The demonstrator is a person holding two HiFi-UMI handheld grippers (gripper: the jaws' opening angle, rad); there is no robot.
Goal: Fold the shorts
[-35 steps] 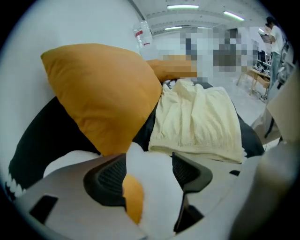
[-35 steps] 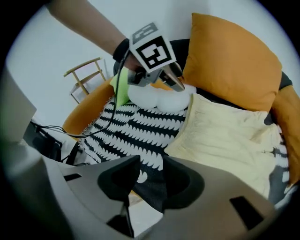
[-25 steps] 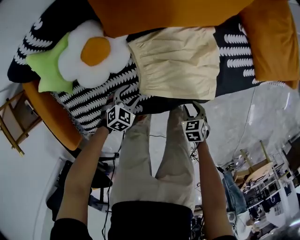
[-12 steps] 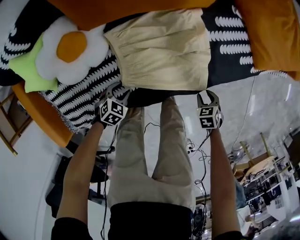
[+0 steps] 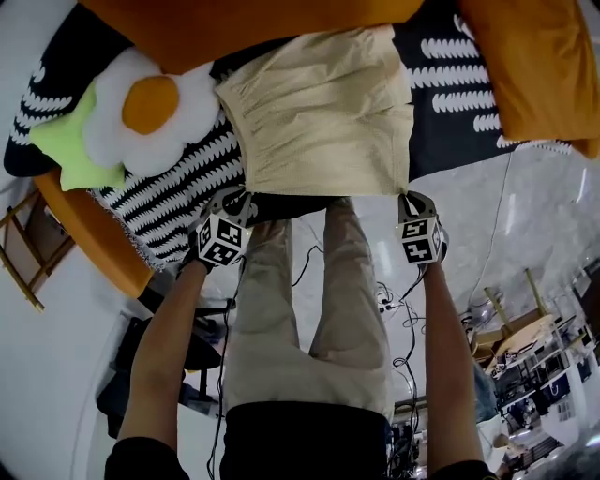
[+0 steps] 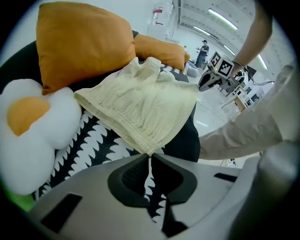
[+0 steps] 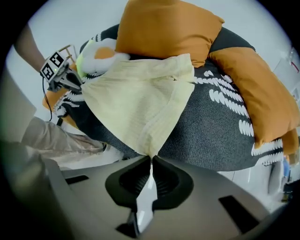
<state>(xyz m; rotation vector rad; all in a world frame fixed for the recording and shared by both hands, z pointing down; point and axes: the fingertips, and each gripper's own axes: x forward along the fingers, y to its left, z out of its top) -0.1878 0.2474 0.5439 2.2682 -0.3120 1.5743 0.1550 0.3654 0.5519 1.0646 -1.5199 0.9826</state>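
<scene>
The jaws of the left gripper [image 6: 150,155] have just been closing and are now pressed together on the near left corner of the shorts [image 5: 319,112], where the gathered band ends. The cloth is pinched right at the tips. The jaws of the right gripper [image 7: 151,157] have likewise just been closing and are clamped on the near right corner of the same garment, again at the very tips. Both grippers are pointed steeply down at the front edge of the couch [image 5: 89,244], well apart from each other, with the near edge of the shorts stretched between them.

The cream shorts are spread flat on a black-and-white throw [image 5: 178,192] that is draped over the seat. Their near edge is laid along the front edge of the couch and their far edge is tucked against an orange cushion [image 5: 253,23] at the back. A fried-egg cushion [image 5: 150,108] is seen just beside the shorts toward the left end, with a green star cushion [image 5: 66,141] touching it farther left. A second orange cushion [image 5: 534,66] is propped at the right end.
</scene>
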